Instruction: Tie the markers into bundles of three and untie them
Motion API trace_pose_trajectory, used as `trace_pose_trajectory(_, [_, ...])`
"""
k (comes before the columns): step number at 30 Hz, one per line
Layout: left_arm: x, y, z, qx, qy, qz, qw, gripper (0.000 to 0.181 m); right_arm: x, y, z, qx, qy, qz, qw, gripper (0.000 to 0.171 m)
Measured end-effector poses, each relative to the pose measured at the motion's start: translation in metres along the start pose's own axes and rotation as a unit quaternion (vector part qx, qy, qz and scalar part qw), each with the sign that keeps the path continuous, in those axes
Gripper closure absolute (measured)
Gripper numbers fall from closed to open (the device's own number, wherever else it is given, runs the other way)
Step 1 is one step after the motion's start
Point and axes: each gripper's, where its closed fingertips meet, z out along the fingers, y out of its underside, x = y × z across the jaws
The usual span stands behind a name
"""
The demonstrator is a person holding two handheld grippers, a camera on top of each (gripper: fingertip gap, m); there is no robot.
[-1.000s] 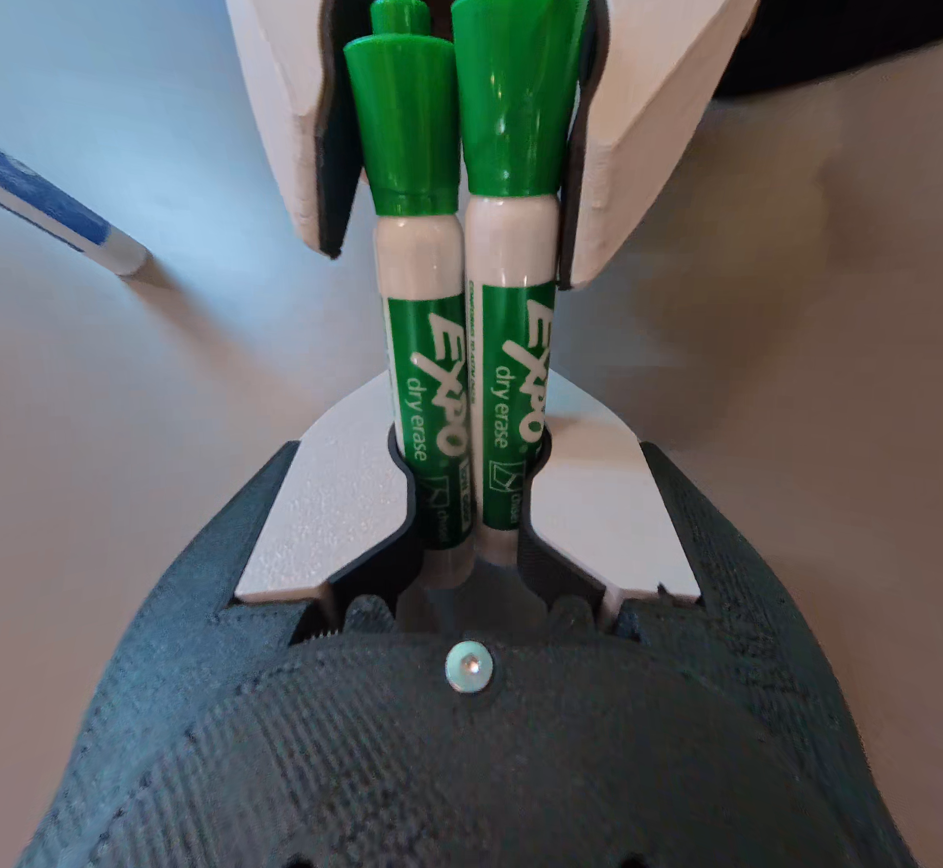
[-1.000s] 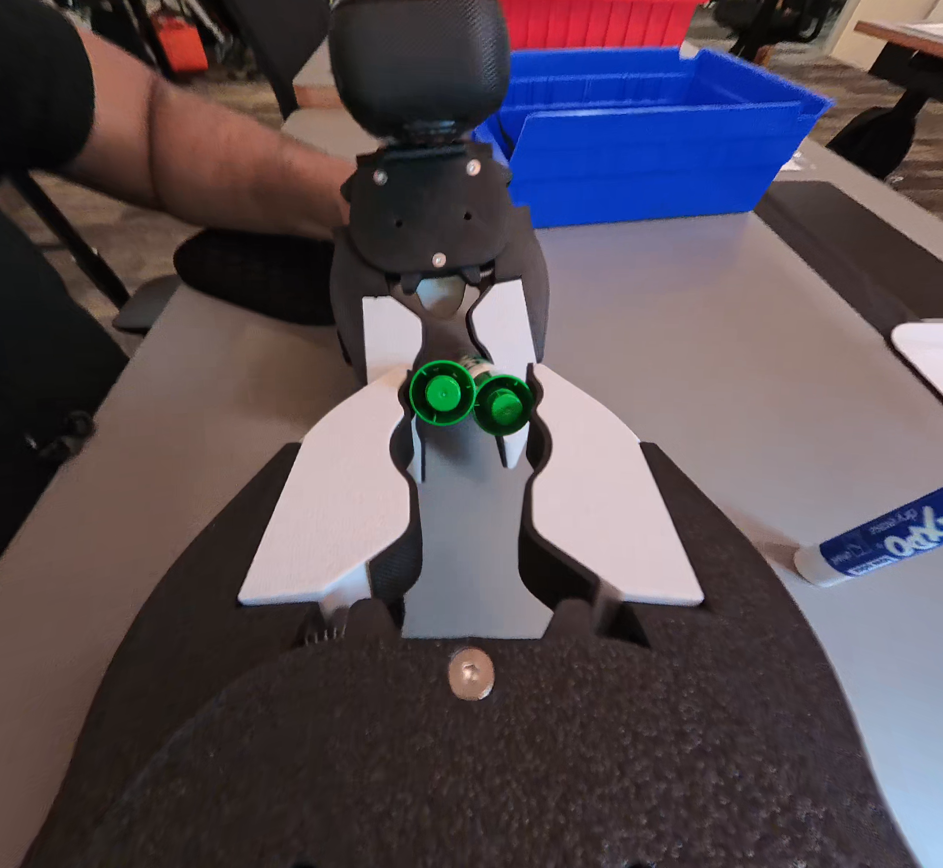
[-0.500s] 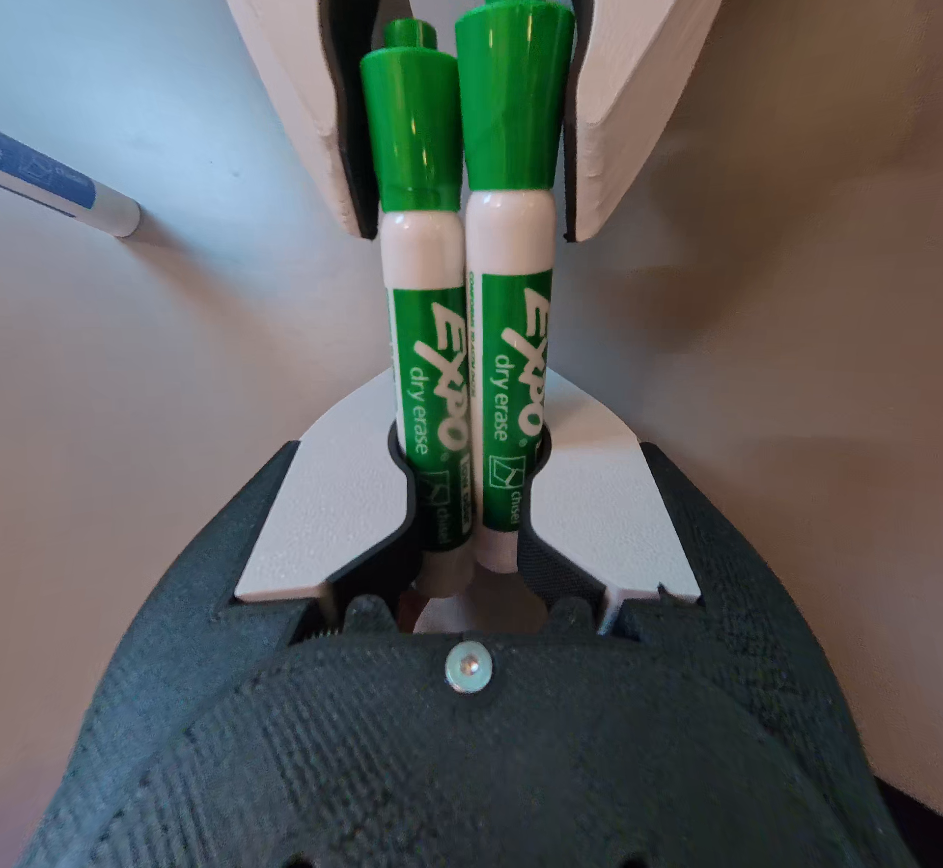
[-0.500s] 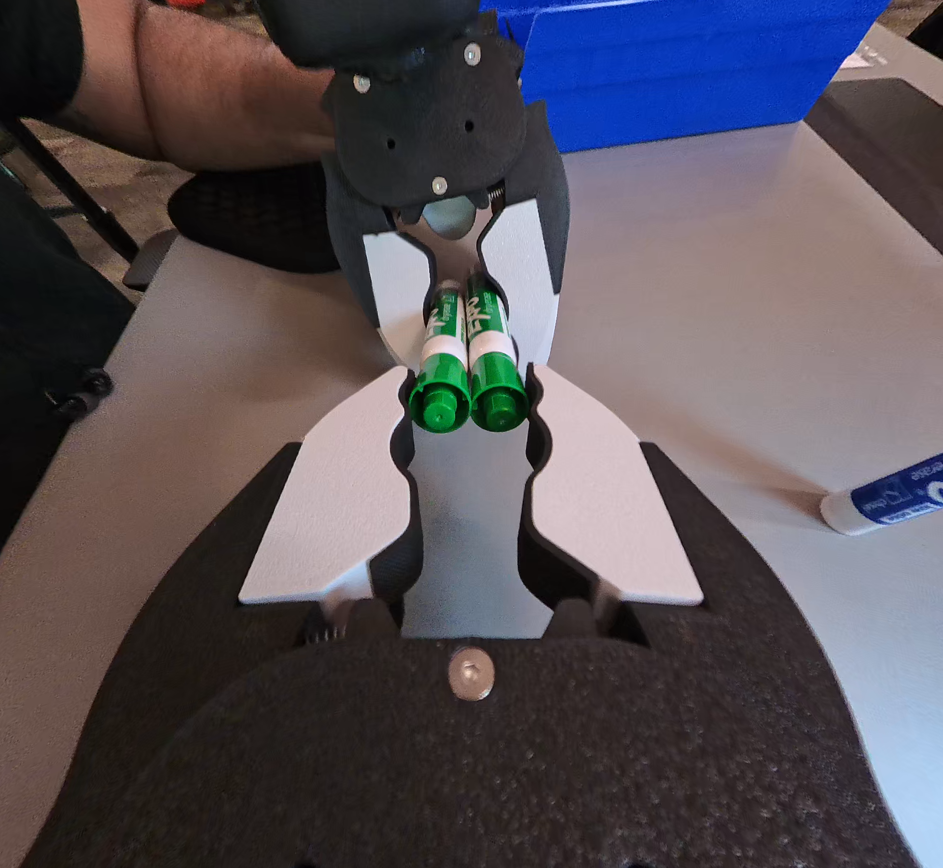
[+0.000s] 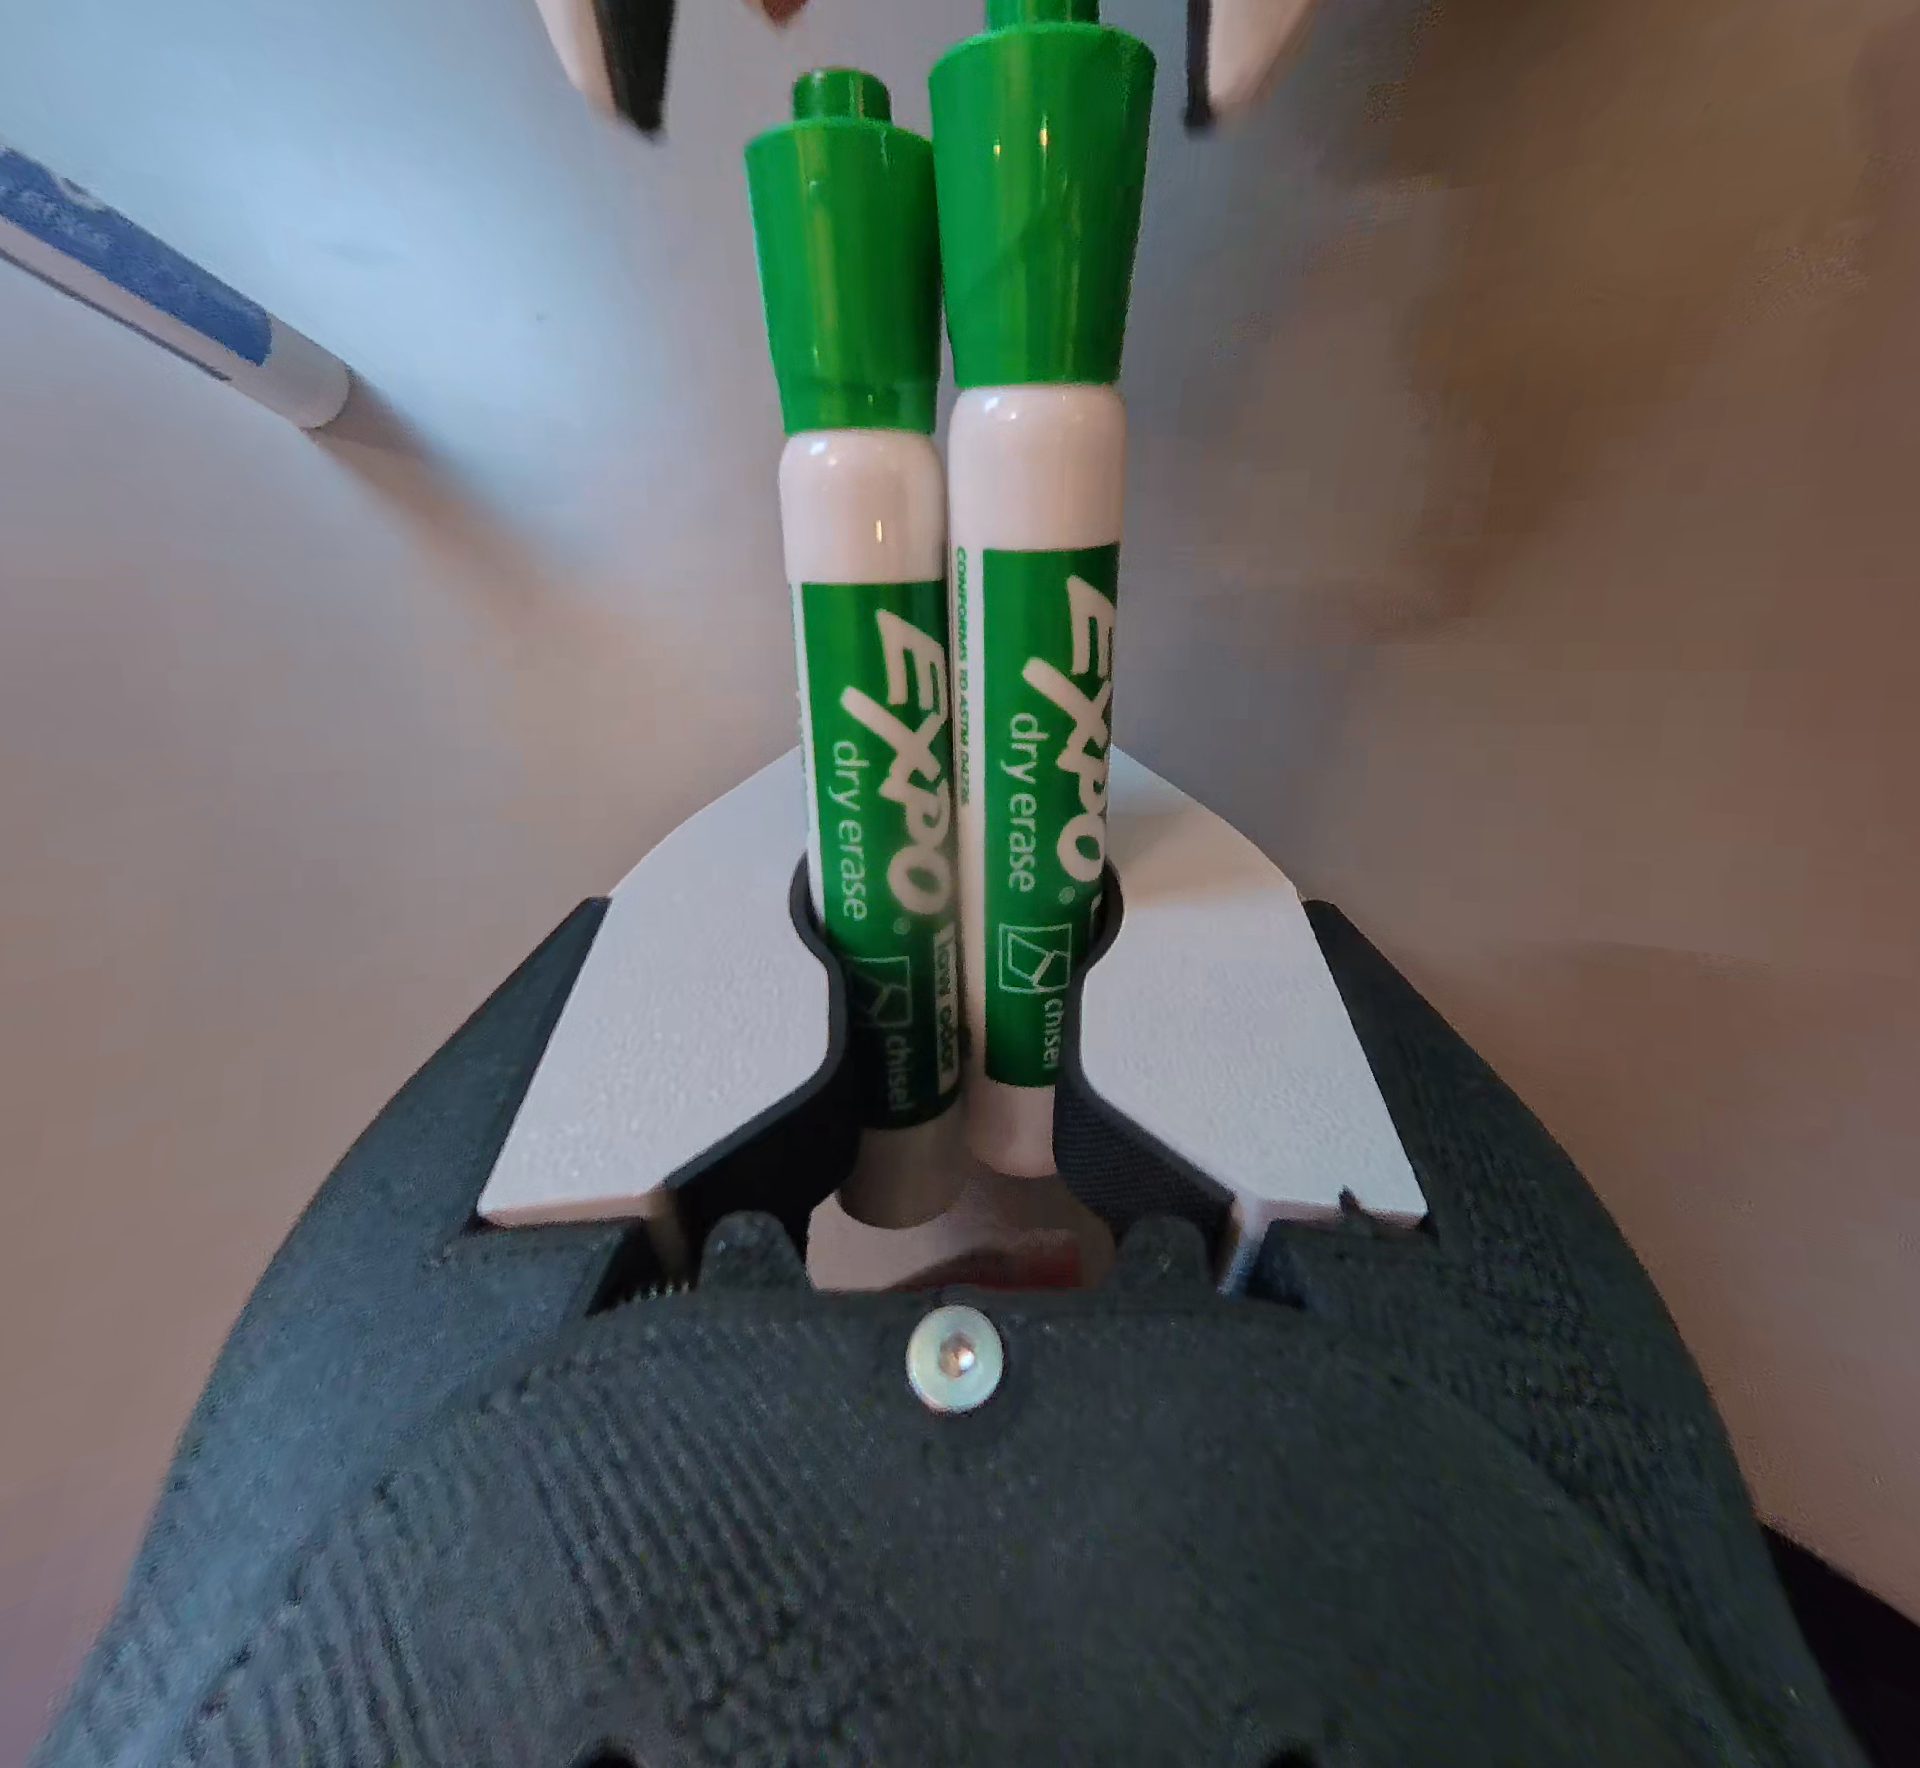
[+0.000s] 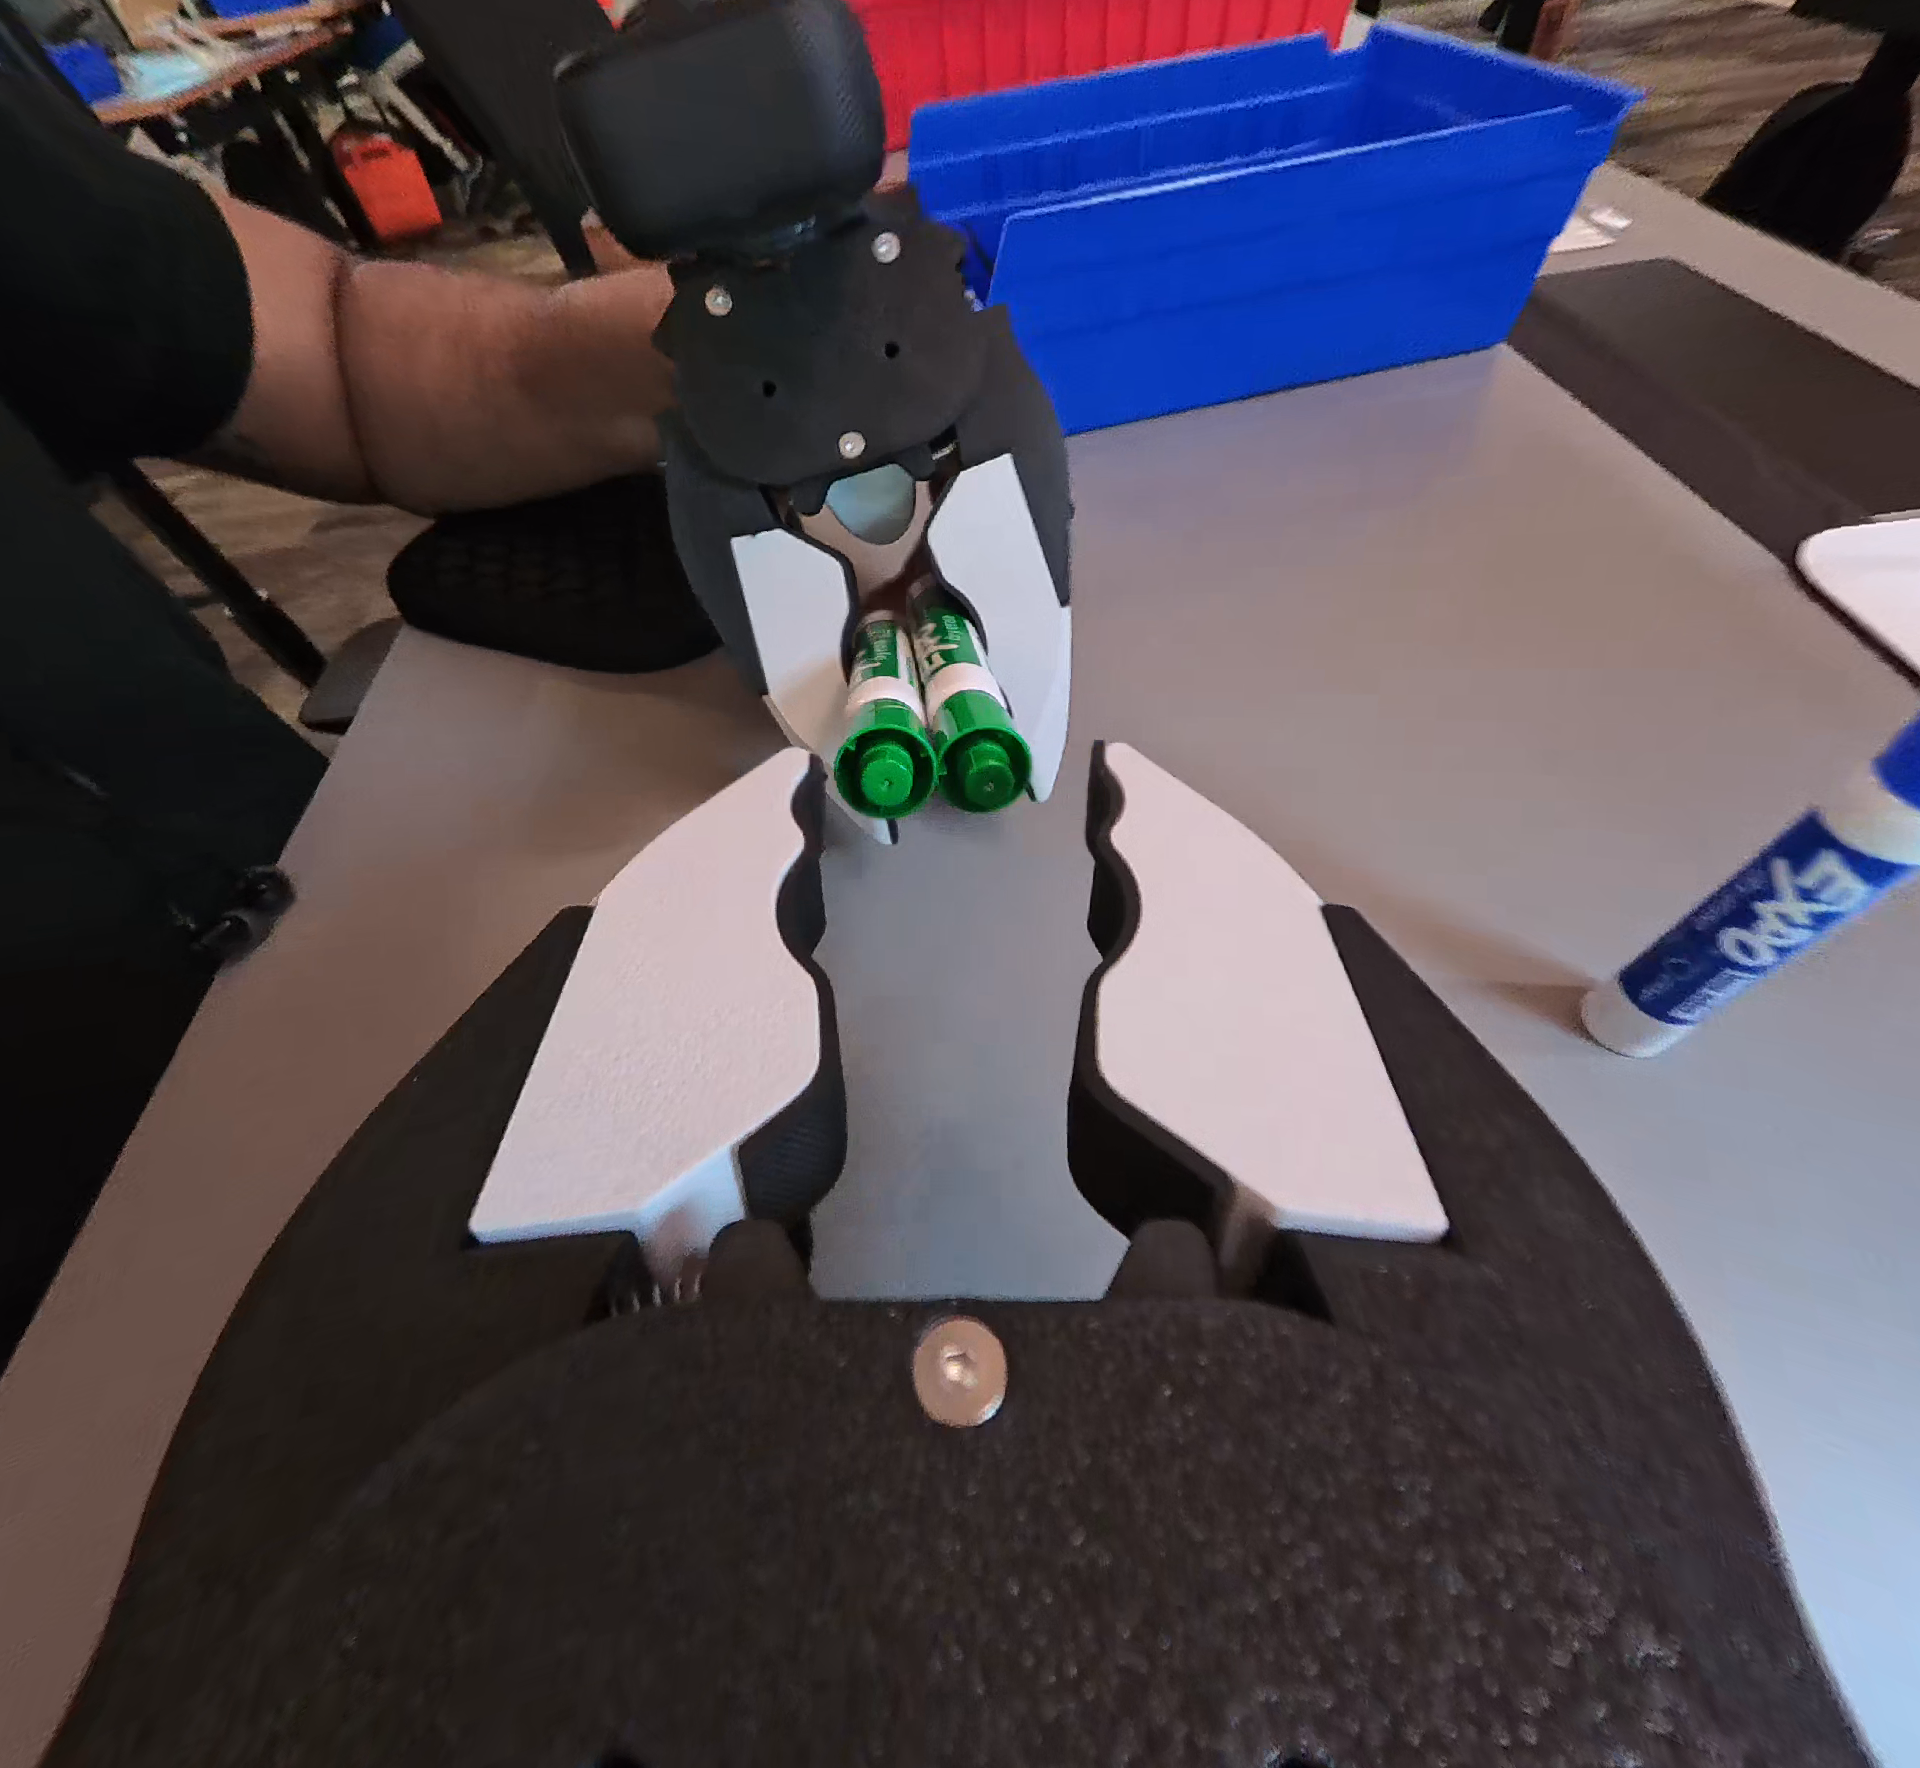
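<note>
Green markers (image 5: 951,513) pinched by left gripper (image 5: 956,897), right gripper (image 6: 951,783) fingers apart, blue bin (image 6: 1278,264) contents hidden.

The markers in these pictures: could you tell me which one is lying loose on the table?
The blue marker, lying alone on the table. The two green markers are clamped side by side in the left gripper.

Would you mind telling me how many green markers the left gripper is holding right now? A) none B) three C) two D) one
C: the left gripper is shut on two green markers held side by side, caps pointing away from it; the right gripper stands open just short of the caps, and the only other marker in view, a blue marker, lies on the table.
</note>
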Motion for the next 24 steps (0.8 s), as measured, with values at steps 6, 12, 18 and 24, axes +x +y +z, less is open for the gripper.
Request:
trace_pose_trajectory(6, [-0.004, 0.004, -0.007, -0.002, -0.011, 0.0, 1.0, 0.139, 0.055, 0.002, -0.03, -0.024, 0.137, -0.004, 0.99, 0.124])
trace_pose_trajectory(12, [-0.009, 0.01, -0.013, -0.018, -0.018, -0.004, 1.0, 0.139, 0.099, -0.012, -0.049, -0.127, 0.194, -0.024, 0.972, 0.128])
trace_pose_trajectory(18, [-0.012, 0.018, -0.015, -0.028, -0.025, -0.008, 0.999, 0.138, 0.141, -0.025, -0.035, -0.278, 0.168, -0.061, 0.944, 0.126])
trace_pose_trajectory(24, [-0.013, 0.026, -0.018, -0.028, -0.026, -0.019, 0.999, 0.138, 0.156, -0.014, -0.019, -0.407, 0.111, -0.076, 0.903, 0.128])
